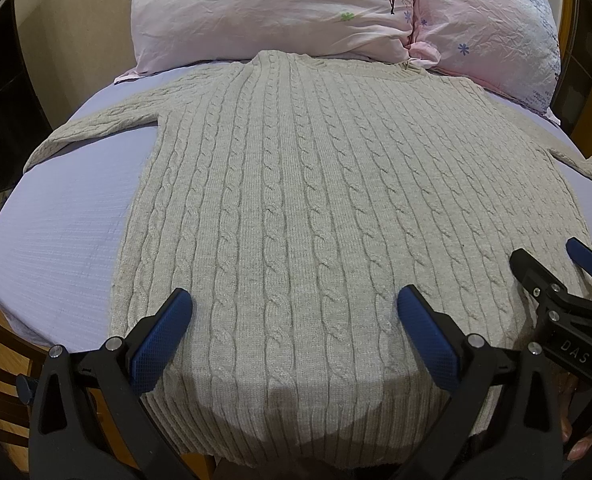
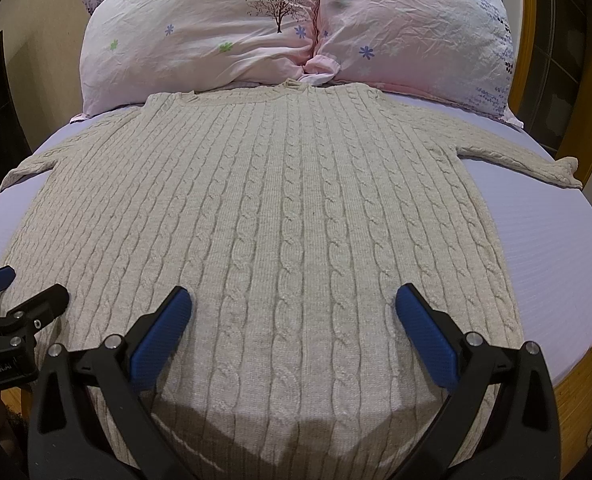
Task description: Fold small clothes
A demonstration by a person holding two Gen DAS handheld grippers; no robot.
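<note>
A beige cable-knit sweater [image 1: 296, 200] lies flat on the bed, collar at the far end by the pillows, both sleeves spread sideways; it also shows in the right wrist view [image 2: 264, 216]. My left gripper [image 1: 294, 300] hovers wide open and empty over the hem, left of centre. My right gripper [image 2: 294, 300] hovers wide open and empty over the hem, right of centre. The right gripper shows at the right edge of the left wrist view [image 1: 551, 264]. The left gripper shows at the left edge of the right wrist view [image 2: 20, 288]. The hem hangs over the near bed edge.
The bed has a lavender sheet [image 1: 56, 232], also seen in the right wrist view [image 2: 547, 248]. Two pink floral pillows [image 1: 272, 8] [image 2: 411, 24] lie at the far end, touching the collar. A wooden bed frame [image 2: 575, 396] rims the mattress. Dark furniture [image 1: 0, 92] stands at left.
</note>
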